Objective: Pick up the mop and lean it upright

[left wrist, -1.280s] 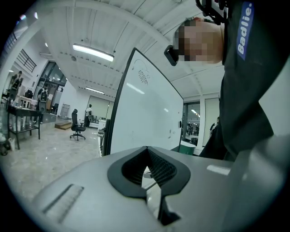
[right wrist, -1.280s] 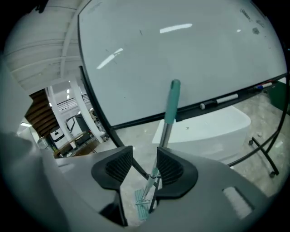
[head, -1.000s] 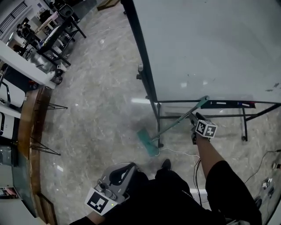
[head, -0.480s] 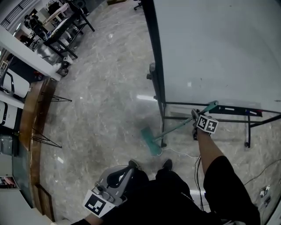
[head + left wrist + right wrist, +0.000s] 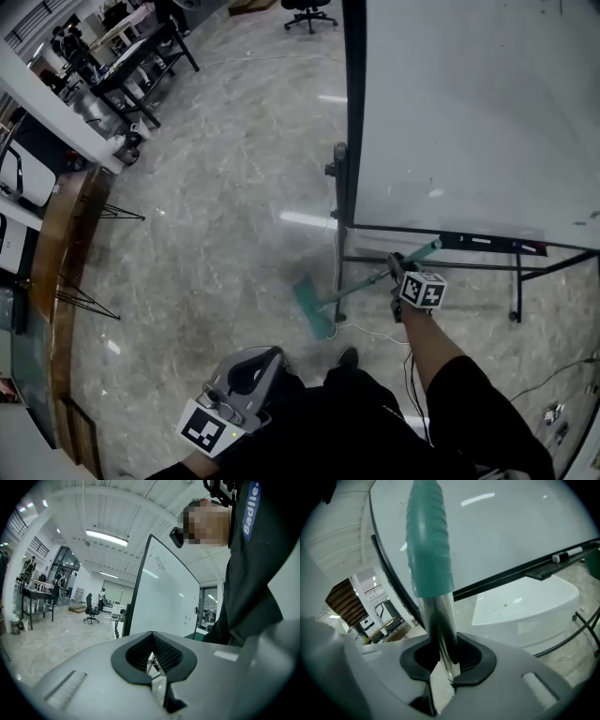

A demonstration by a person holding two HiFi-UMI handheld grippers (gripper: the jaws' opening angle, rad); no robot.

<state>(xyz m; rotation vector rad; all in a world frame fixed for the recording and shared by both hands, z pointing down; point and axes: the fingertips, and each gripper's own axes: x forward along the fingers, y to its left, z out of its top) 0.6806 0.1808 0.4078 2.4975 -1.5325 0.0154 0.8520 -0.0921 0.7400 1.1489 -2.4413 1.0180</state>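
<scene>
Slanting up from the floor [image 5: 216, 234] by the whiteboard stand [image 5: 339, 234], the mop [image 5: 361, 286], stiff and probably light, has its slick metal shaft [image 5: 440, 625] in the closing right gripper [image 5: 397, 270] just below the ribbed teal grip [image 5: 429, 541], the surer hold, while the left gripper [image 5: 234, 394] hangs empty, jaws together.

1. I see a large whiteboard [image 5: 469, 112] in a black frame filling the upper right of the head view.
2. A marker [image 5: 565, 554] lies on its tray in the right gripper view.
3. The glossy grey marbled floor [image 5: 216, 216] reflects the lights.
4. A thin white cable [image 5: 375, 330] trails across the floor near the stand's foot.
5. A black office chair [image 5: 309, 11] stands far off, with black desks [image 5: 141, 56] at the upper left.
6. A curved wooden counter [image 5: 66, 244] runs along the left edge.
7. A strip light [image 5: 106, 537] glows on the ceiling.
</scene>
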